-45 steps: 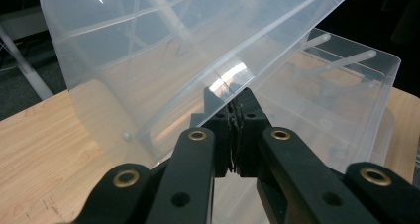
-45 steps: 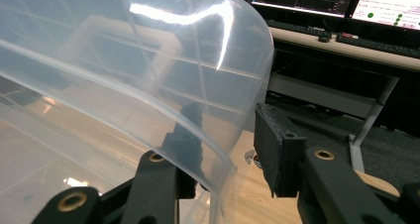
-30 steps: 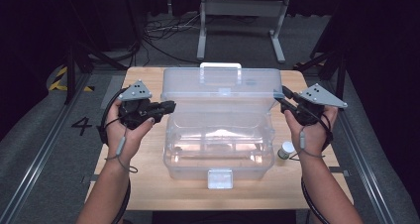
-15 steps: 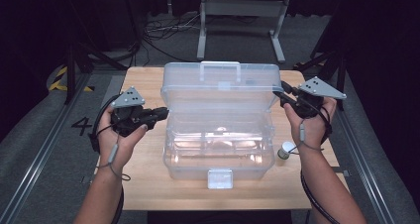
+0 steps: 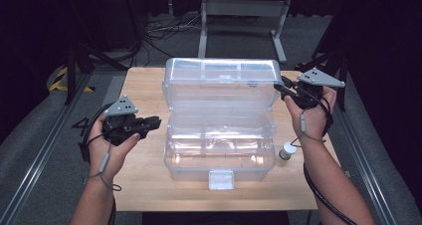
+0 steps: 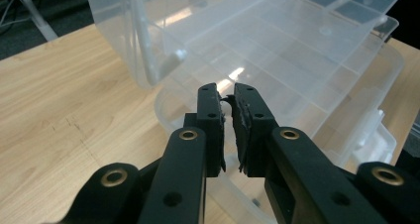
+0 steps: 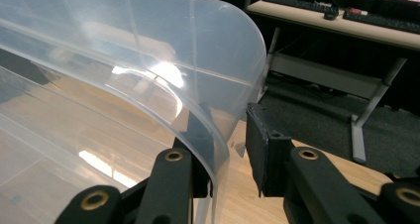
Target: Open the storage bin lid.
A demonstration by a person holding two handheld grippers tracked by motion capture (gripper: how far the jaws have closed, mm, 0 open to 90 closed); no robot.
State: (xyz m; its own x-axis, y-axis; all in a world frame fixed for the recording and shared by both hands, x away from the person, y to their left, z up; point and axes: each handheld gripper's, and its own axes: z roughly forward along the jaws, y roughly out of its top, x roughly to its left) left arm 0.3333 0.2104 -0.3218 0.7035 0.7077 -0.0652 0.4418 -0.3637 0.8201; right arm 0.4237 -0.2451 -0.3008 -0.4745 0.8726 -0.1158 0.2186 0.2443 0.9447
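A clear plastic organiser box (image 5: 219, 158) stands on the wooden table with its lid (image 5: 221, 83) raised. My right gripper (image 5: 278, 87) is at the lid's right edge. In the right gripper view the lid's curved rim (image 7: 124, 50) runs between the jaws of that gripper (image 7: 228, 120); the right pad (image 7: 260, 144) stands off the rim. These jaws have just been closing. My left gripper (image 5: 157, 120) hovers left of the box's base, pointing at it. In the left gripper view it (image 6: 227, 92) shows a narrow slit with nothing inside; its jaws have just been opening slightly.
A small white-capped vial (image 5: 287, 151) stands on the table (image 5: 144, 90) just right of the box's base, under my right forearm. A white latch (image 5: 221, 179) sticks out from the box's front. Dark floor, cables and a metal stand lie beyond the table's far edge.
My left hand has drawn back towards the table's near side, away from the lid. My right hand has moved up and farther away with the lid's edge, and the lid stands a little higher.
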